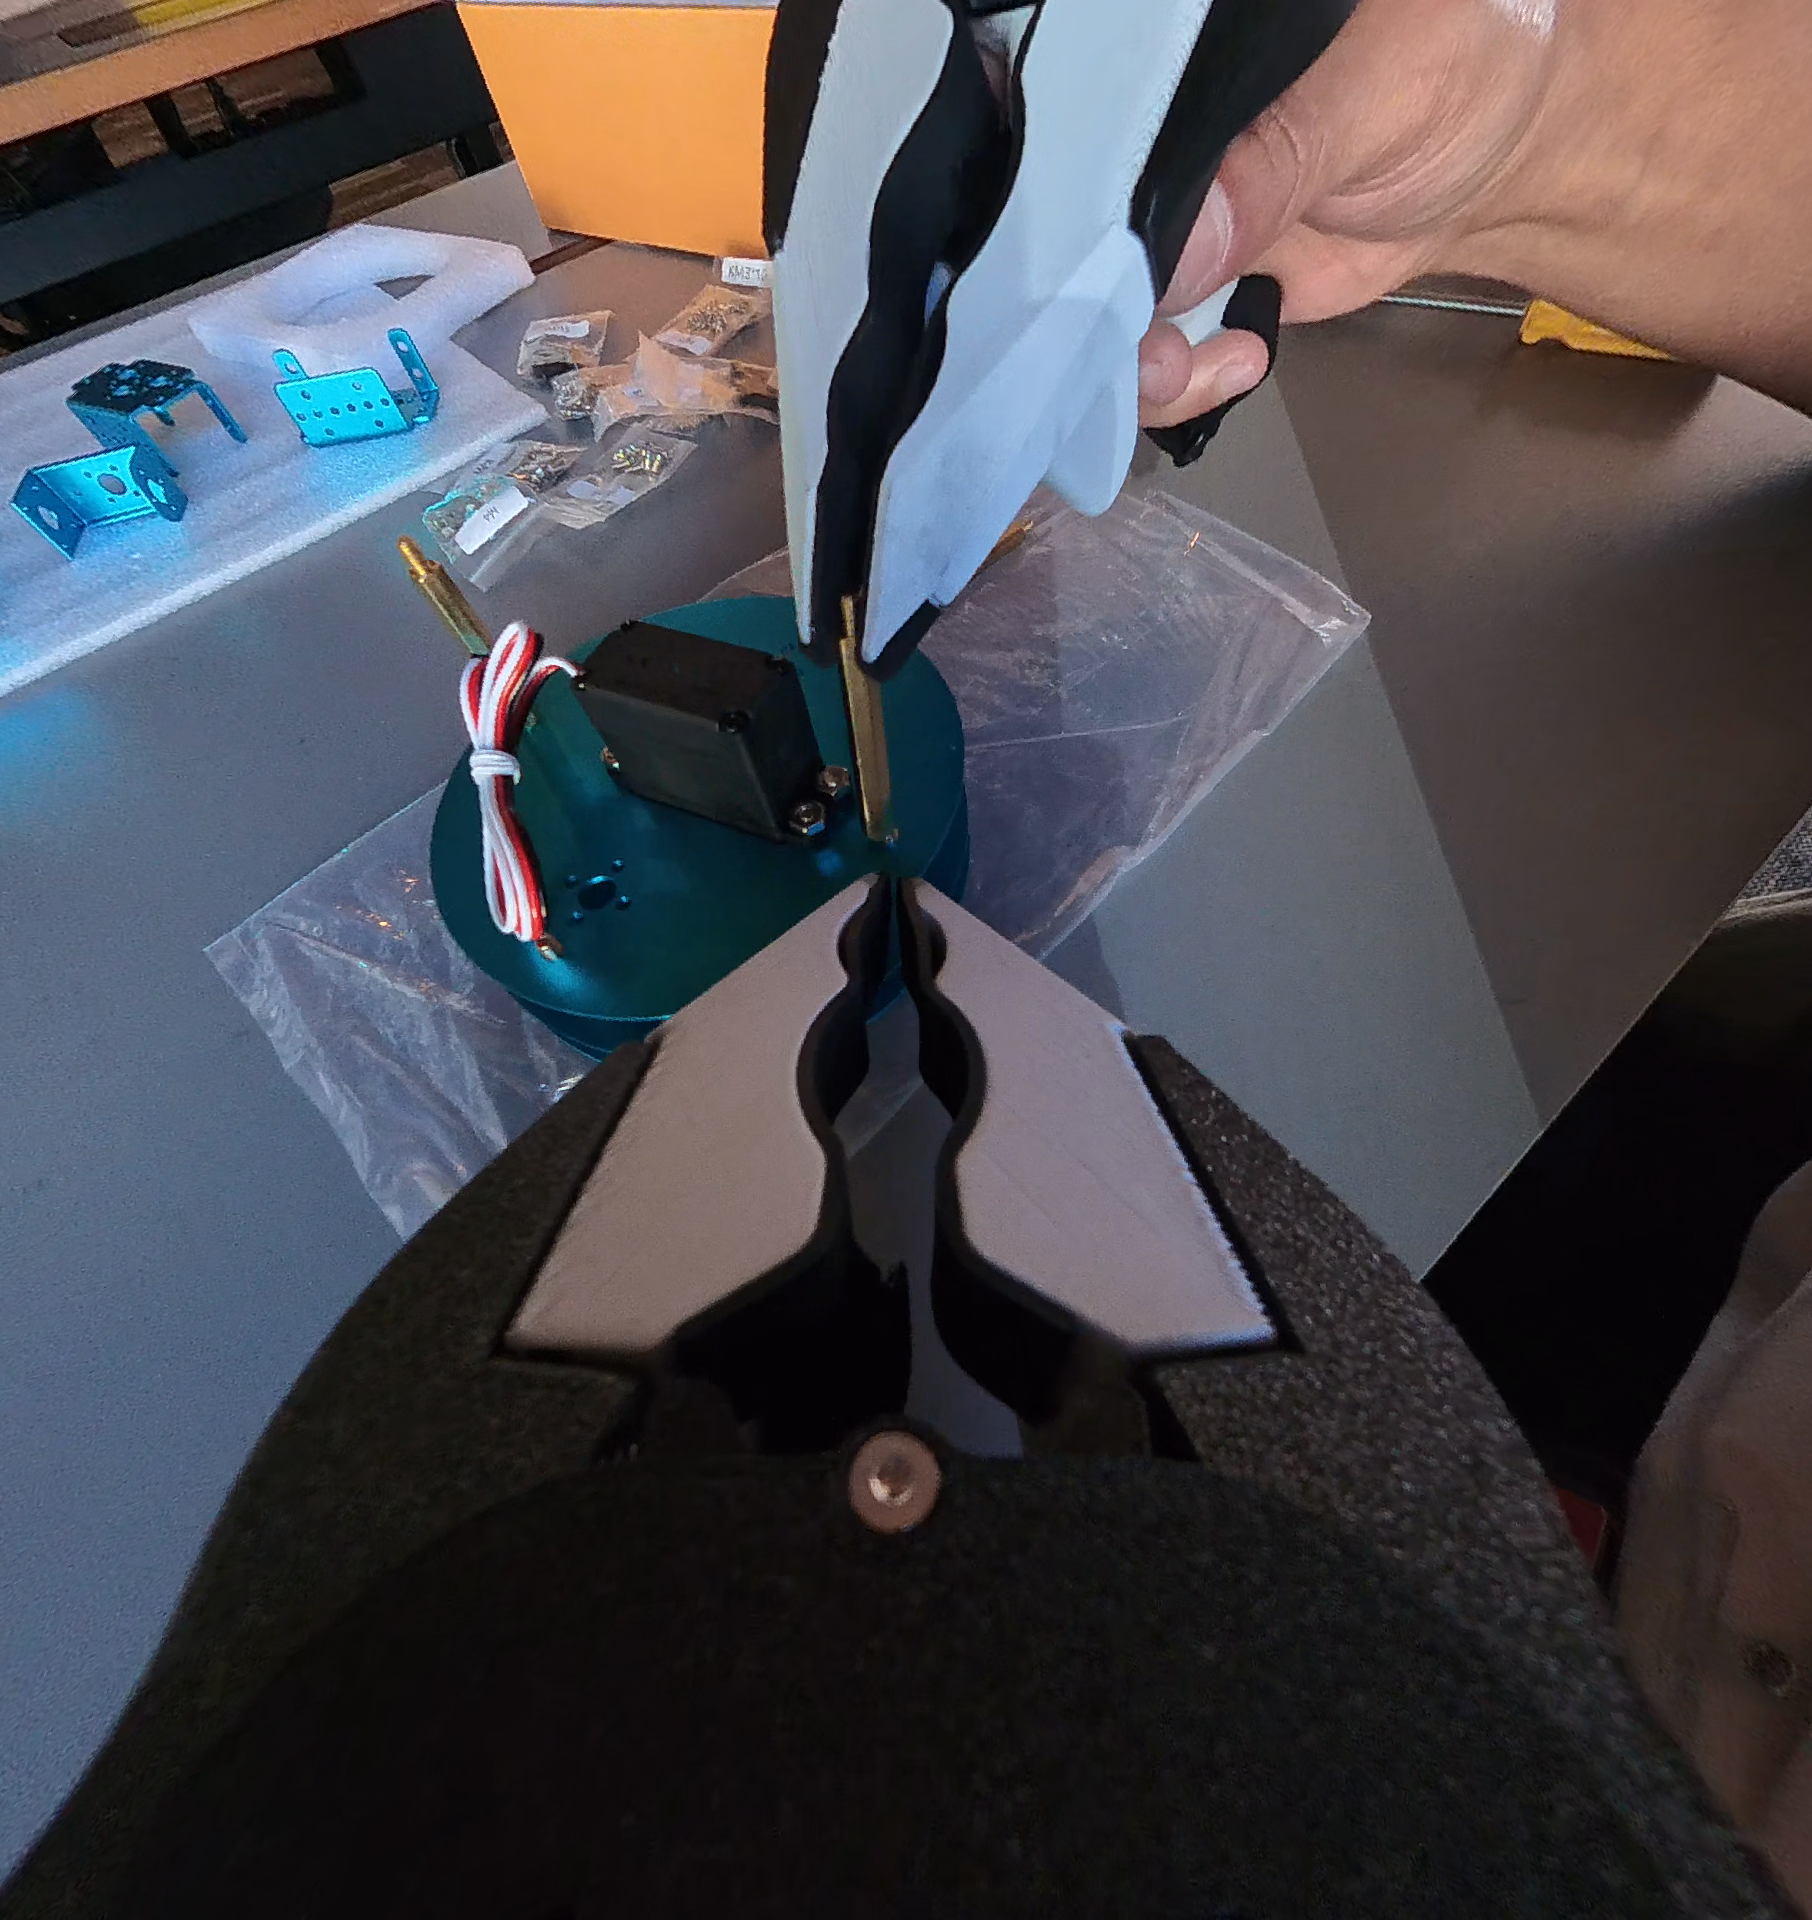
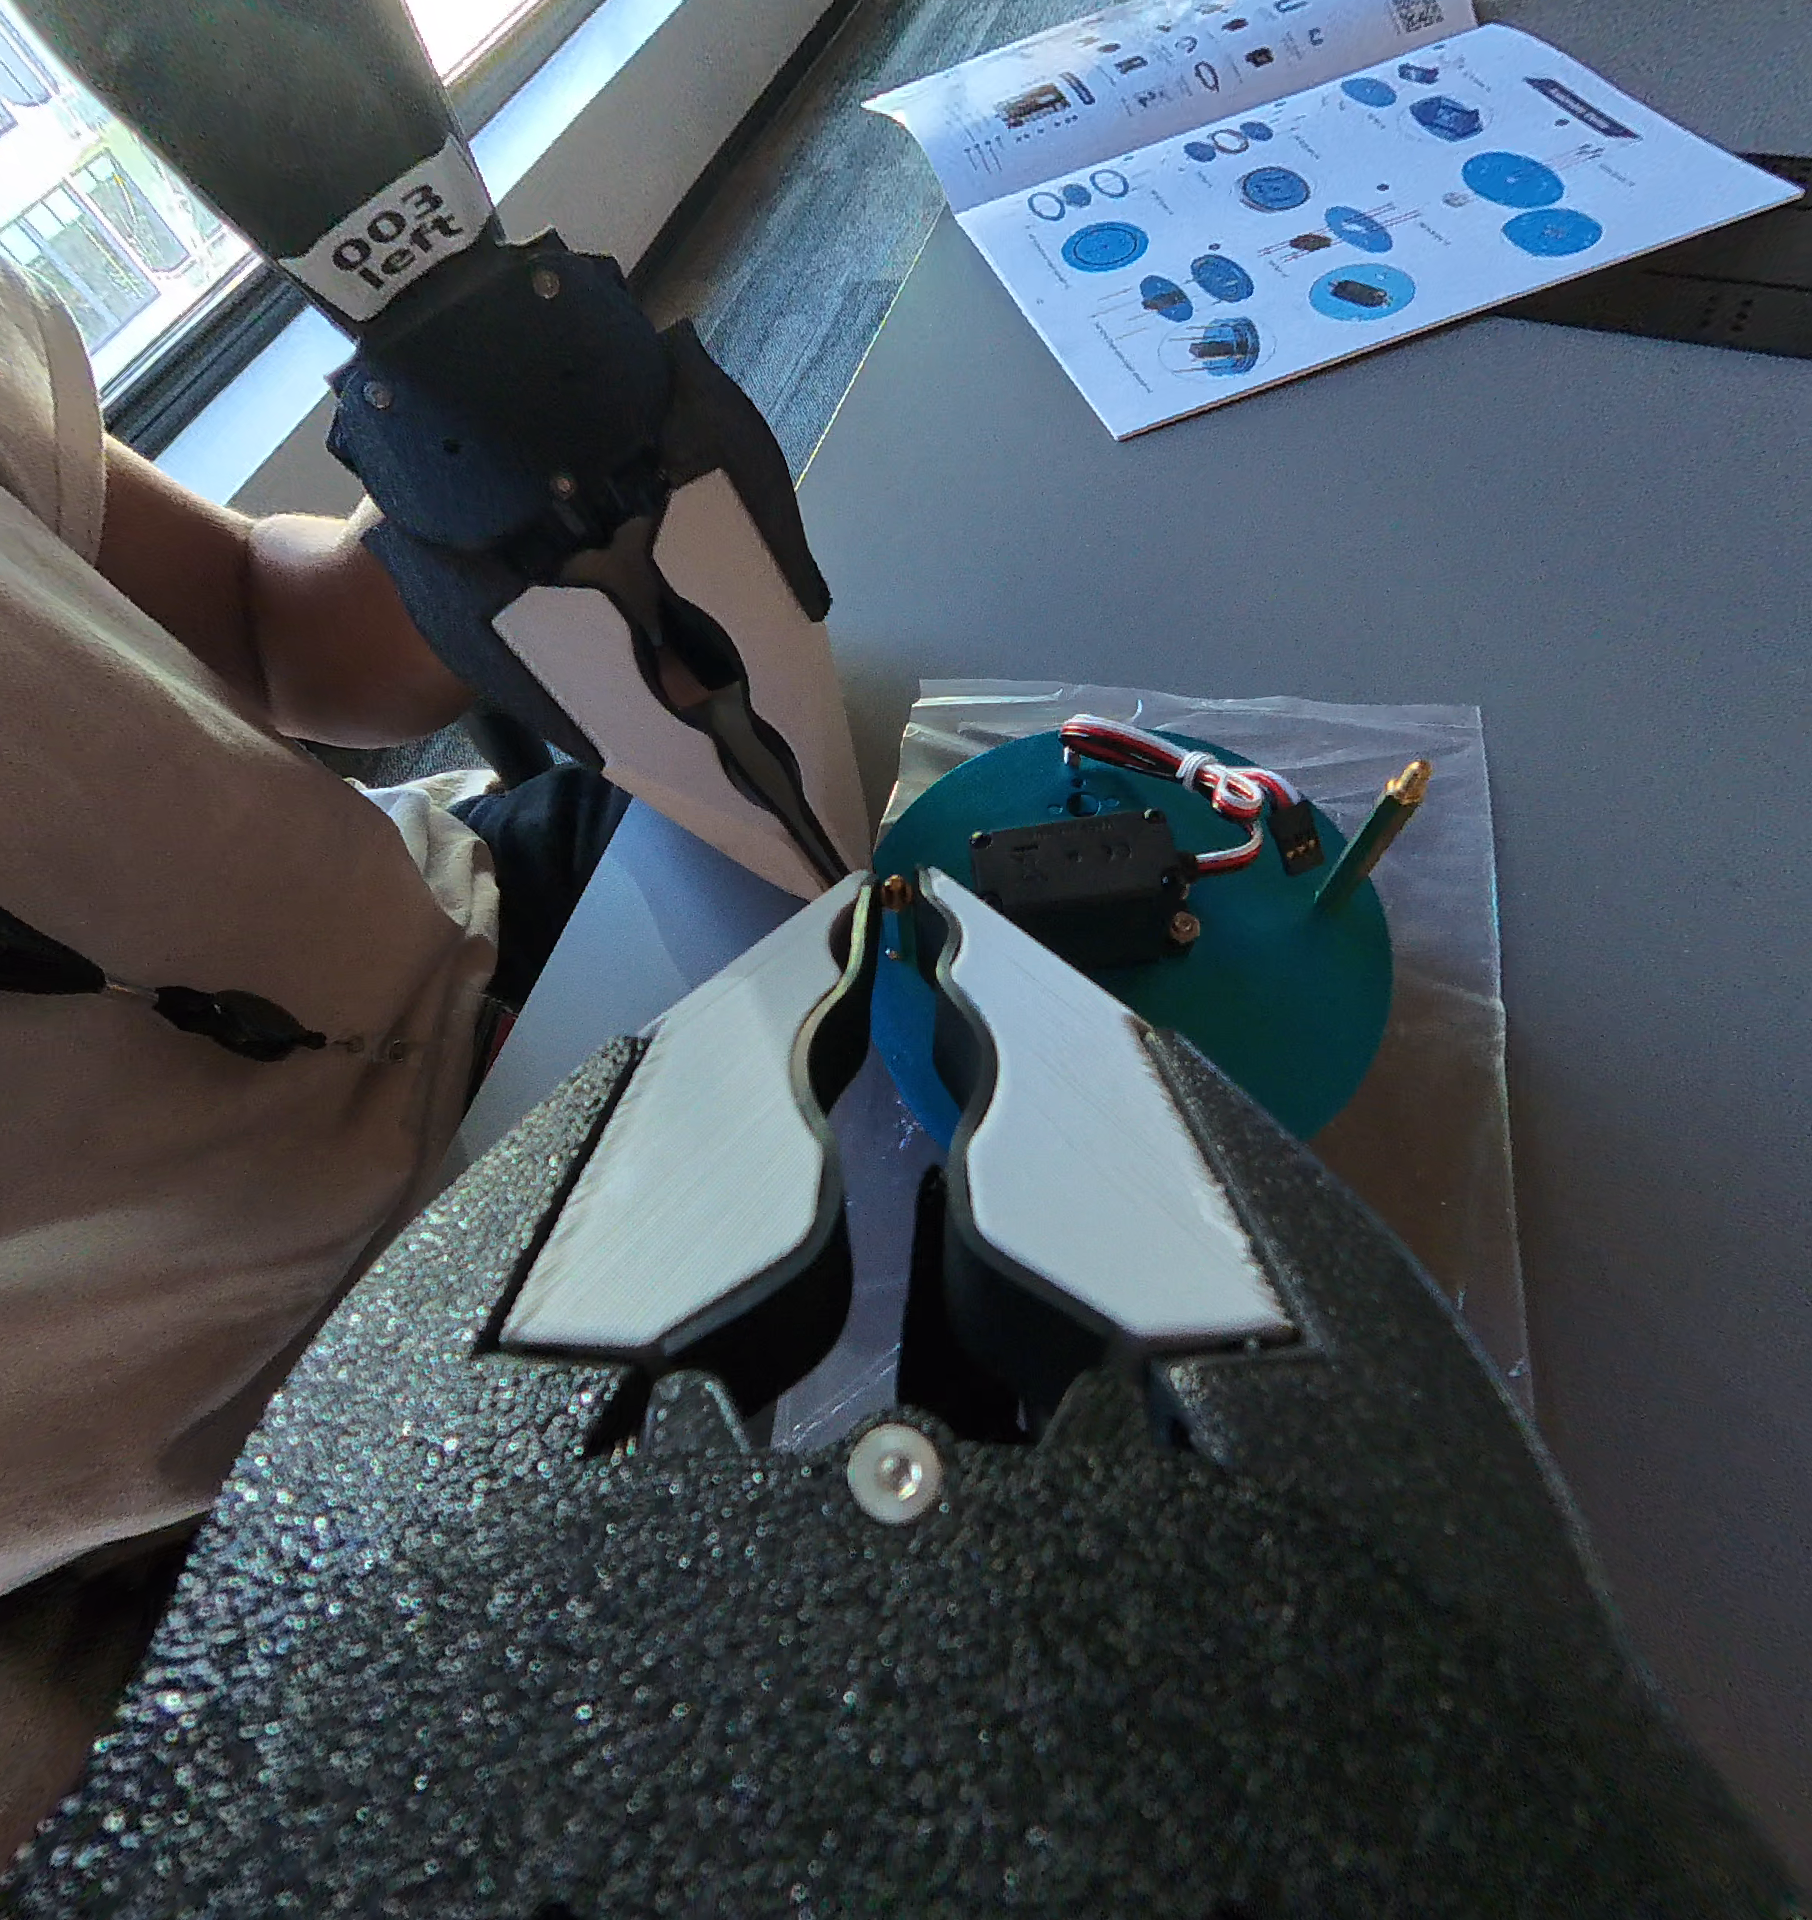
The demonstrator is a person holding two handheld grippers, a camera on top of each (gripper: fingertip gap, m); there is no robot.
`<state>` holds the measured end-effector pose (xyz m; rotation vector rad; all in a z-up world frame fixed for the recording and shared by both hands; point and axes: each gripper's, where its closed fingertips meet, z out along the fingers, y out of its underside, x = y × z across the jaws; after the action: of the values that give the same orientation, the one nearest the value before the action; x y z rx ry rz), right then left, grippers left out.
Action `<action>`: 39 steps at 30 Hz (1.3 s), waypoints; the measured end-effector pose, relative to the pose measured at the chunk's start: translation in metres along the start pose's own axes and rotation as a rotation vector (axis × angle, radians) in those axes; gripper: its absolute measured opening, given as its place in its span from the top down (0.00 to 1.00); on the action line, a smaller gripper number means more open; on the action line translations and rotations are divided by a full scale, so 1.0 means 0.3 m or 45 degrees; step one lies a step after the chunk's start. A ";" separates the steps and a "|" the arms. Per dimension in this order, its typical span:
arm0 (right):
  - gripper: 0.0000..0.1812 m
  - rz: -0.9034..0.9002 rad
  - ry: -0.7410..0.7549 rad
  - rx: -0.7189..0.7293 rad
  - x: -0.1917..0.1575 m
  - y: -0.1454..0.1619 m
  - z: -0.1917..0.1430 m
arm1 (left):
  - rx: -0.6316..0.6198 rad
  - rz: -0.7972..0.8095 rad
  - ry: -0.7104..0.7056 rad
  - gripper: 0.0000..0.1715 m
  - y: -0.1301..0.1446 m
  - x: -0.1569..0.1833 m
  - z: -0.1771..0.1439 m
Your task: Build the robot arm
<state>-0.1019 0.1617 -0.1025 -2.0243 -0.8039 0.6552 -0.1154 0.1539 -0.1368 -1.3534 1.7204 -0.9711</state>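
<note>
A teal round plate [image 1: 673, 914] lies on a clear plastic bag [image 1: 362, 1018] on the grey table. A black servo [image 1: 704, 727] with a red-and-white wire bundle [image 1: 502, 769] is mounted on it. My right gripper [image 2: 897, 883] comes down from above and is shut on the top of a brass standoff [image 1: 869, 748] standing upright near the plate's rim. My left gripper [image 1: 889, 888] is shut and empty, its tips touching the plate's near edge just below that standoff. A second brass standoff [image 2: 1369, 842] stands at the plate's far side.
Blue metal brackets [image 1: 351, 400] lie on white foam at the back left, with several small bags of screws [image 1: 611, 416] and an orange box [image 1: 632, 114] behind. An open instruction booklet [image 2: 1349, 208] lies on the table. The person's torso [image 2: 154, 935] is close by. The left gripper's tips are roughly 4 centimetres from the right gripper's.
</note>
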 end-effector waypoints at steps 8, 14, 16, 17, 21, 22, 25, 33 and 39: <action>0.98 -0.020 0.020 -0.053 -0.006 0.001 -0.001 | -0.002 0.003 -0.033 0.96 -0.007 -0.007 0.007; 0.97 -0.038 0.034 -0.064 -0.011 -0.006 -0.014 | 0.039 -0.001 -0.053 0.93 -0.039 -0.024 -0.007; 0.97 -0.040 0.042 -0.080 -0.008 0.003 -0.006 | 0.053 -0.004 -0.068 0.89 -0.050 -0.038 -0.014; 0.97 -0.042 0.046 -0.091 -0.005 0.009 -0.002 | 0.062 -0.005 -0.074 0.87 -0.056 -0.045 -0.017; 0.97 -0.038 0.044 -0.088 -0.005 0.005 0.001 | 0.077 0.003 -0.072 0.82 -0.066 -0.059 -0.027; 0.97 -0.038 0.043 -0.087 -0.006 0.004 0.003 | 0.076 0.013 -0.070 0.80 -0.066 -0.061 -0.027; 0.97 -0.027 0.023 -0.062 -0.013 -0.001 0.012 | 0.073 0.046 -0.053 0.76 -0.068 -0.061 -0.025; 0.97 0.042 -0.033 -0.010 -0.018 -0.006 0.023 | 0.083 0.098 -0.047 0.74 -0.092 -0.070 0.021; 0.94 0.096 -0.118 0.028 -0.031 0.000 0.024 | 0.086 0.086 -0.022 0.71 -0.077 -0.079 0.032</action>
<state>-0.1130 0.1584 -0.1047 -2.0239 -0.7740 0.8026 -0.0928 0.1722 -0.1185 -1.2491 1.6946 -0.9682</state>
